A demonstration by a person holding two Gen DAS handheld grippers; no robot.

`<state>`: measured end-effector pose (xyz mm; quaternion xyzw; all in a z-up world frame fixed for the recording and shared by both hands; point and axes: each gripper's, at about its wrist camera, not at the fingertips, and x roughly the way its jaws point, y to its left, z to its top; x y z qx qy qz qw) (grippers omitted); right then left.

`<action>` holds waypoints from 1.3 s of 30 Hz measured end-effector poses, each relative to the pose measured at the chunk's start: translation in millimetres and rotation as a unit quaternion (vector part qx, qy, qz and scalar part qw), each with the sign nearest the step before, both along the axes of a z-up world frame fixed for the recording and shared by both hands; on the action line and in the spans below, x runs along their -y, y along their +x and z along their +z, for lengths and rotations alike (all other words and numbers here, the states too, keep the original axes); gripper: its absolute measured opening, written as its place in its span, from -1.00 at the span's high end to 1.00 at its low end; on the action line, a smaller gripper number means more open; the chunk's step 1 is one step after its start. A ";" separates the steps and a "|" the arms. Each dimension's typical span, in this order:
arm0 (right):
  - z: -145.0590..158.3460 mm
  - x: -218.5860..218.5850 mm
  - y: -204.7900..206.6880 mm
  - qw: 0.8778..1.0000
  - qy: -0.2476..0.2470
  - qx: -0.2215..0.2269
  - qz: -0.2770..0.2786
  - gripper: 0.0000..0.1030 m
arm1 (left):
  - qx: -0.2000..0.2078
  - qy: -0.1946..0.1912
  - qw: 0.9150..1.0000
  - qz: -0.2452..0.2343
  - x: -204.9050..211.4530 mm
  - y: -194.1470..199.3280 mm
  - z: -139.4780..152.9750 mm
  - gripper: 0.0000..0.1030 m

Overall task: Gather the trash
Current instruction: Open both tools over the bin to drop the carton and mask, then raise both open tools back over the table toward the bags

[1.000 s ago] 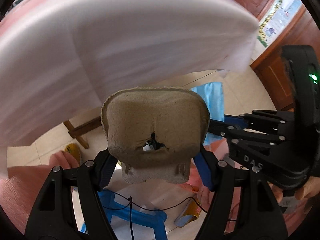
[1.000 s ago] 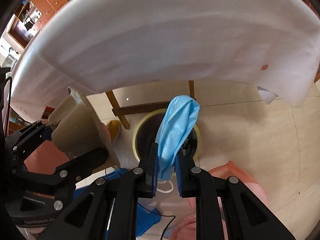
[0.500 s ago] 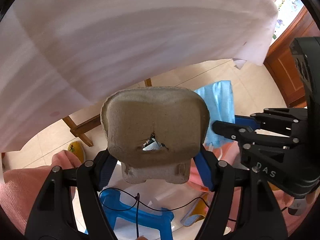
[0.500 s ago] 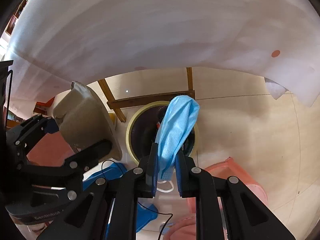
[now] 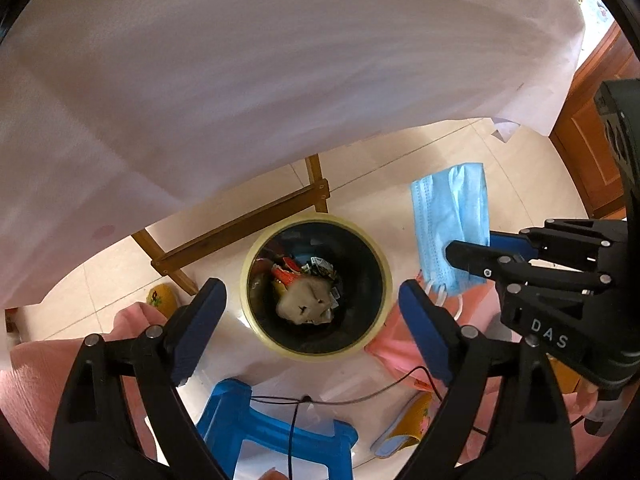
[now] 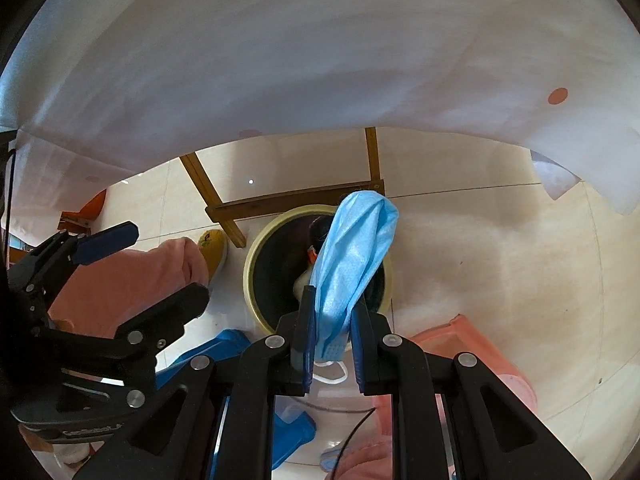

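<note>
A round bin with a pale yellow rim (image 5: 320, 220) stands on the tiled floor, with wrappers inside. A brown pulp-cardboard piece (image 5: 306, 306) lies loose in it on top of the trash. My left gripper (image 5: 310, 292) hangs straight above the bin; its jaws are opening wide with nothing between them. It also shows at the left of the right wrist view as the left gripper (image 6: 166, 264). My right gripper (image 6: 332, 308) is shut on a blue face mask (image 6: 352, 248), which hangs over the bin's rim (image 6: 250, 276). The mask (image 5: 452, 216) shows to the right of the bin.
A white tablecloth (image 5: 280, 80) overhangs the top of both views, with wooden table legs (image 5: 240, 232) just behind the bin. A blue stool (image 5: 272, 432), a person's pink trouser legs (image 6: 132, 280) and yellow slippers (image 6: 214, 244) crowd the near side. A wooden cabinet (image 5: 592, 160) stands at right.
The left gripper's jaws have spread and the cardboard piece has fallen out of them into the bin. Both grippers have sunk closer to the bin. The right gripper still clamps the mask.
</note>
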<state>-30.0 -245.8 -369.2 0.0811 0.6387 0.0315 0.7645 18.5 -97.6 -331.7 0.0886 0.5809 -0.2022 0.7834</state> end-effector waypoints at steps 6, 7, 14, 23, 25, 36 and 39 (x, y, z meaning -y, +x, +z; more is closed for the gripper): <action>-5.2 -5.9 5.4 1.000 0.003 -0.008 0.015 0.70 | -0.002 -0.004 1.000 0.009 -13.0 -1.7 7.4 -0.68; -7.6 -7.5 5.7 1.000 0.005 -0.010 0.017 0.70 | -0.003 -0.004 1.000 0.008 -13.7 -3.7 8.2 -0.68; -11.4 -13.6 11.8 0.999 0.022 -0.018 0.036 0.31 | 0.001 -0.006 1.000 0.012 -28.5 -4.8 16.5 -0.67; -1.4 -13.5 18.0 0.998 0.047 -0.006 0.027 0.31 | 0.004 -0.006 1.000 0.011 -33.3 -5.7 23.5 -0.68; 2.1 -12.3 17.6 0.999 0.047 -0.004 0.027 0.31 | 0.002 -0.006 1.000 0.009 -33.2 -7.0 24.6 -0.68; 32.2 -15.7 -5.0 0.999 0.017 0.022 0.034 0.31 | 0.004 -0.017 1.000 0.004 -32.7 -12.8 51.9 -0.68; 52.4 -20.6 -15.7 0.999 0.009 0.032 0.038 0.31 | 0.000 -0.021 1.000 0.011 -36.4 -14.7 66.1 -0.67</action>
